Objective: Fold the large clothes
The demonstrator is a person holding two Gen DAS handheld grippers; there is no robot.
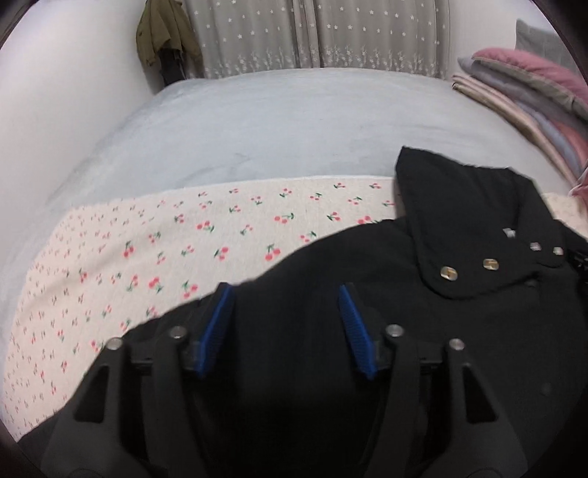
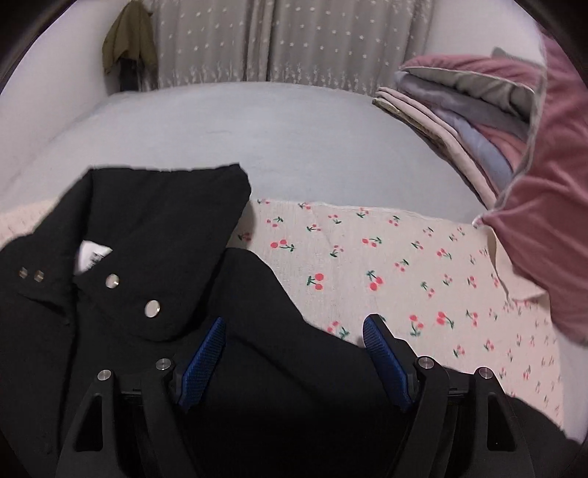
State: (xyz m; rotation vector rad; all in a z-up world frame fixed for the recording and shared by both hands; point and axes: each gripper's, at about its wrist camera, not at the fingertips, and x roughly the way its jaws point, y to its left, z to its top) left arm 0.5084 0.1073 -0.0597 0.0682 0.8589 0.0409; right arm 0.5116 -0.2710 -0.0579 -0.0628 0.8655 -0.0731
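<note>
In the left wrist view, the left tool (image 1: 286, 323) fills the lower middle of the frame, its two blue pads (image 1: 217, 331) spread apart with only flat black cloth beneath them and nothing pinched. The black coat (image 1: 422, 294) covers the lower right, its collar flap with metal snaps (image 1: 449, 273) lifted toward the right centre. It lies on a cherry-print sheet (image 1: 165, 250) running across the middle left, which sits on a pale blue bed (image 1: 275, 121). Folded bedding (image 1: 533, 95) is stacked at the upper right, and a curtain (image 1: 312, 33) hangs along the top. In the right wrist view, the right tool (image 2: 294, 353) sits at the lower middle, also spread wide and gripping nothing; one pad hangs over the coat (image 2: 147, 349) and the other over the sheet (image 2: 404, 264) just beside the coat's edge. A pink quilt (image 2: 551, 228) crowds the right edge. To fold well, each tool likely should close on a matching shoulder edge, taking the full thickness of cloth, and both should lift evenly so the coat folds square.
</note>
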